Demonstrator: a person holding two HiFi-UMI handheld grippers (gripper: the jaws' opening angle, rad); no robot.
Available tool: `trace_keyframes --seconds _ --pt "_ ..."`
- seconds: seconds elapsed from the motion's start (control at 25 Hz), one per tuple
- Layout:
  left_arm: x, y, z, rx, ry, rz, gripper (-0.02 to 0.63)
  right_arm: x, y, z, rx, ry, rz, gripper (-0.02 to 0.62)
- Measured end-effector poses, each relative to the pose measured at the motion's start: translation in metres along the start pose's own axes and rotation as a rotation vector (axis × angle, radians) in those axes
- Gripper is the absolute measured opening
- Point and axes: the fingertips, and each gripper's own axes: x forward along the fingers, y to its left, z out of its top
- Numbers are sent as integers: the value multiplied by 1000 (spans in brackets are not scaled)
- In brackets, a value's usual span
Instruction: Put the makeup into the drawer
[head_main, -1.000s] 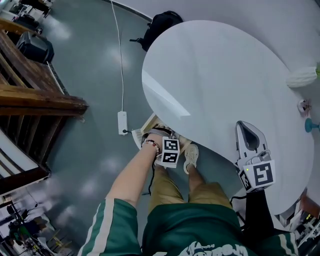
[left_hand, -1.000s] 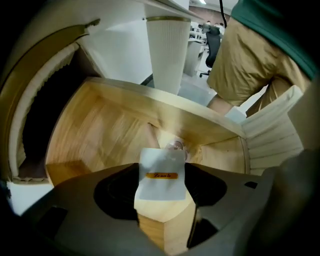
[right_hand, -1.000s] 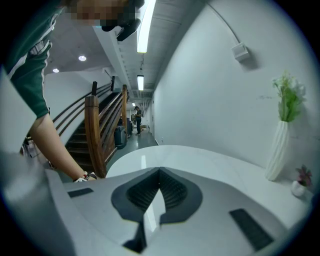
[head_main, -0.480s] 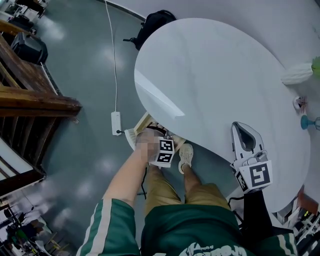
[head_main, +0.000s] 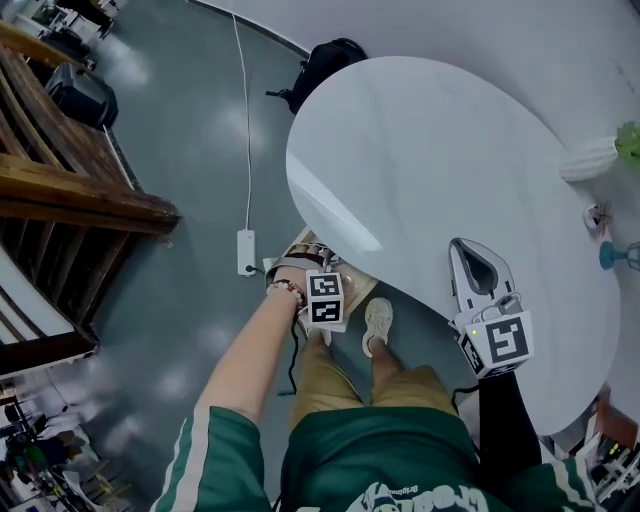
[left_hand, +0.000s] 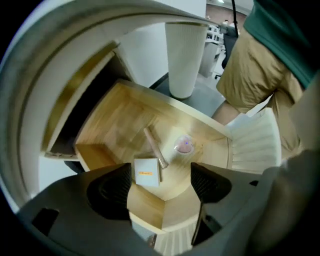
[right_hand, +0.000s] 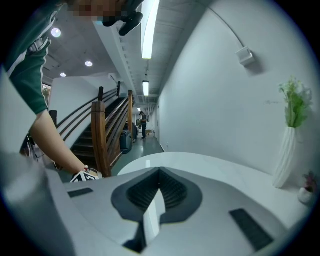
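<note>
Below the round white table (head_main: 430, 160), a wooden drawer (left_hand: 115, 120) stands pulled out. In it lie a small white box with an orange label (left_hand: 147, 172), a pinkish stick (left_hand: 155, 146) and a round clear compact (left_hand: 184, 145). My left gripper (left_hand: 161, 175) points straight down over the drawer, open; its jaws have just been opening and nothing is between them. In the head view the left gripper (head_main: 322, 298) hides most of the drawer (head_main: 303, 246). My right gripper (right_hand: 160, 175) is shut on nothing, and the head view shows the right gripper (head_main: 475, 268) over the table's near edge.
A white ribbed vase (head_main: 590, 158) with a plant stands at the table's far right. The table's white pedestal (left_hand: 185, 55) rises just behind the drawer. On the floor lie a black backpack (head_main: 330, 55) and a power strip (head_main: 245, 250). Wooden stairs (head_main: 70, 190) stand at the left.
The left gripper has lifted a little above the drawer. The right gripper stays by the table's edge.
</note>
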Motion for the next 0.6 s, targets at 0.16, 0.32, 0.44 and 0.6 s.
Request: trace_keyframes --seconds 0.16,0.32,0.44,0.6 --pt "-37 8 -13 -152 -29 65 367 4 13 18 8 -47 26 5" --pt "-78 18 -23 -311 -84 143 367 4 25 39 16 -86 36 5" --pt "-108 25 -29 -426 -140 208 367 3 35 55 13 -113 34 5" --pt "-149 35 -31 -573 -243 300 367 -3 45 77 -4 -146 18 5"
